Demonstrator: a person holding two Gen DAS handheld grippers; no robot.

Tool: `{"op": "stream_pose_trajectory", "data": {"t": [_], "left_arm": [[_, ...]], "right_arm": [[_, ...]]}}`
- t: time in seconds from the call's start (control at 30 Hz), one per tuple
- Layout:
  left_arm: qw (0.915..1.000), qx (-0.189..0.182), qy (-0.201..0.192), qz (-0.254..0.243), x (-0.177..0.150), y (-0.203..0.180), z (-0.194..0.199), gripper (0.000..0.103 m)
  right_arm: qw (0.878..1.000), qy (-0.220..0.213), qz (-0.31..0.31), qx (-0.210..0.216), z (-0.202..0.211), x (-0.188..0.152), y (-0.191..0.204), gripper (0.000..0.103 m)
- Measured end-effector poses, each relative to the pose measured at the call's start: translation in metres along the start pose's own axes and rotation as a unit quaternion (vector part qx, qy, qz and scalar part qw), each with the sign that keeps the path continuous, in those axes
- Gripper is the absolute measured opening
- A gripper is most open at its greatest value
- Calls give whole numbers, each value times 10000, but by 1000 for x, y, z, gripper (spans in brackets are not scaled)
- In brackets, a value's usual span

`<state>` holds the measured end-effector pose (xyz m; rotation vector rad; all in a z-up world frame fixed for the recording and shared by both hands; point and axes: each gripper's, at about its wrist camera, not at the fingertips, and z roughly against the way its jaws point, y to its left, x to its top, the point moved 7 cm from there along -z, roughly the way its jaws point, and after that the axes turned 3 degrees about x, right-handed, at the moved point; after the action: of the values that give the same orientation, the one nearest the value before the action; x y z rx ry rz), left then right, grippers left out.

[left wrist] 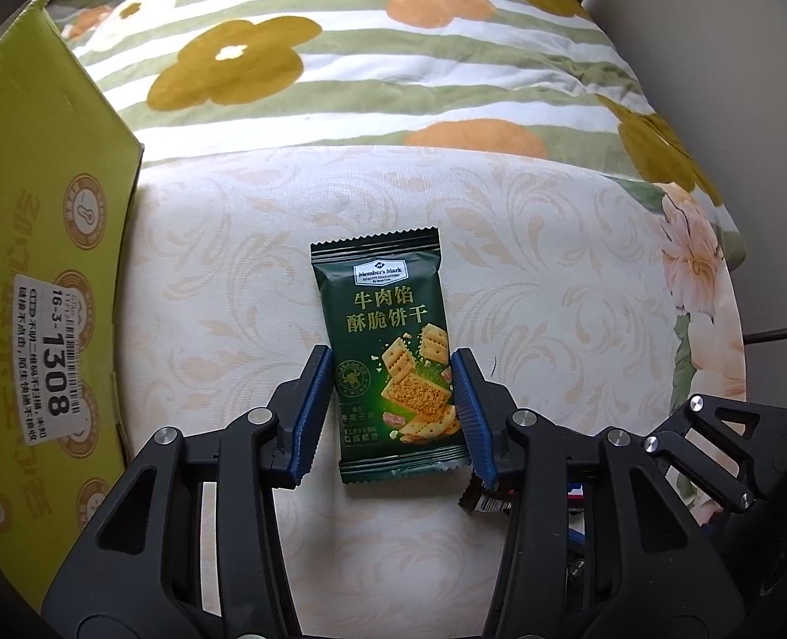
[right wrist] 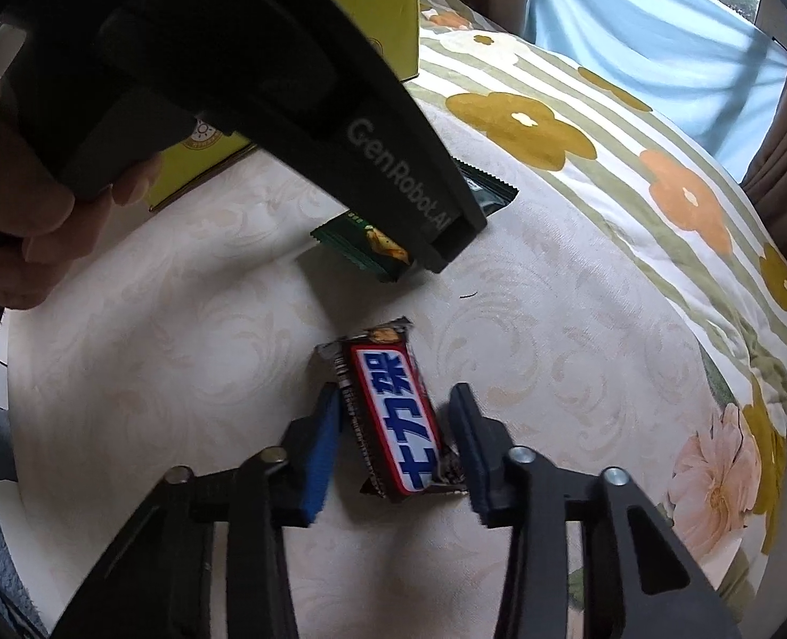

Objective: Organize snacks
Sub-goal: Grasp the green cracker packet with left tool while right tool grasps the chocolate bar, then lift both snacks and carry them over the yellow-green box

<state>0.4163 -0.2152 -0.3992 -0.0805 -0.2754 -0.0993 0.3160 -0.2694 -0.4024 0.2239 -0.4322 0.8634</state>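
Most of the green cracker packet [right wrist: 388, 253] is hidden in the right wrist view, because the black body of the left gripper [right wrist: 265, 80] and the person's hand [right wrist: 36, 197] on it sit in front. Only two corners of the packet peek out there. The yellow-green cardboard box [left wrist: 36, 245] is cut off at the picture's edge in both views, so its inside cannot be seen. In the left wrist view only a dark corner of the chocolate bar [left wrist: 486, 503] shows, behind the right-hand finger.

From the left wrist camera the green cracker packet [left wrist: 393, 362] shows in full. It is dark green with gold writing, a small white label near the top and a picture of square crackers. It lies flat on the cream patterned cover [left wrist: 553, 277], just beside the box. The left gripper [left wrist: 393, 410] is clenched on it, with a blue pad touching each long side.

The chocolate bar [right wrist: 393, 415] is brown with a white band and blue letters edged in red. It lies on the same cover, near the packet. The right gripper [right wrist: 396, 447] has its pads closed in against the bar's two sides, grasping it.

A flowered, striped quilt [left wrist: 393, 53] lies behind.
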Motion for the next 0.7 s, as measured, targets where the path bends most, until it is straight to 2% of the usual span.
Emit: {"op": "stream_pose_trajectory", "data": {"t": [0.4,0.7], "left_arm": [[9998,-25,-183,36,-1,3,23,42],[9982,-175,-573,33,1,2,74,42]], "right_arm": [[9994,-130,-318,-106,16,-1,0,28],[9972,-400,-595,-226,57,11,9,27]]}}
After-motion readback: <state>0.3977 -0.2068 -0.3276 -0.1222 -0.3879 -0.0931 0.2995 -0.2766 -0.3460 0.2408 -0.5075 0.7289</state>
